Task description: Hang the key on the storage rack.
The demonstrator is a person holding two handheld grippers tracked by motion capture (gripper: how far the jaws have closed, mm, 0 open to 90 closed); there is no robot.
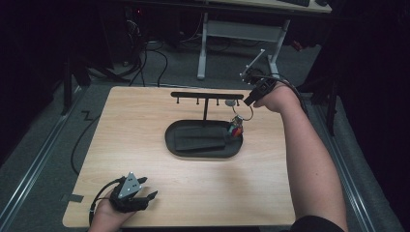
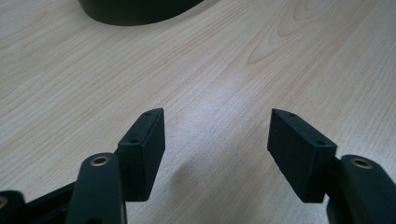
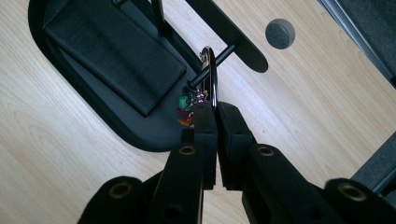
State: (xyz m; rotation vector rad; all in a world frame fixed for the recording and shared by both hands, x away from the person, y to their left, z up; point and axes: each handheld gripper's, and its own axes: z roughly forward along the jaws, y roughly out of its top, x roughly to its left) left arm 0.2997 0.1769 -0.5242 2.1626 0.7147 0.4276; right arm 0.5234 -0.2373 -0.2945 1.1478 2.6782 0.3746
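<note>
- Hanging appeared to be the step in hand: a metal key ring (image 3: 213,74) with a small multicoloured charm (image 3: 186,108) was held at the right end of a black T-shaped hook rack (image 1: 207,95), the ring's loop lying against one of the rack's short pegs (image 3: 219,58). Whether the loop was already over the peg or only beside it could not be told.
- Charm: green, red and purple pieces bunched below the ring, hanging just above the right end of the tray in the high view.
- Right tool (image 3: 217,109): jaws drawn narrow and pinched onto the lower edge of the ring, reached in from the worktop's far right corner.
- Rack base: a dark oval tray (image 1: 174,145) with a flat black pad (image 3: 112,51) lying in it, set mid-worktop; the rack's post rose from its rear.
- Left tool (image 2: 215,140): jaws spread wide, holding nothing, poised low over bare wood at the near left corner, well apart from the tray.
- Worktop (image 1: 145,183): pale wood grain, with a round grey plug (image 3: 280,33) near the rack.
- Next move, as judged: seat the loop fully on the peg and hold the ring level, then part the jaws slowly so the charm swings free without pulling the ring off.
</note>
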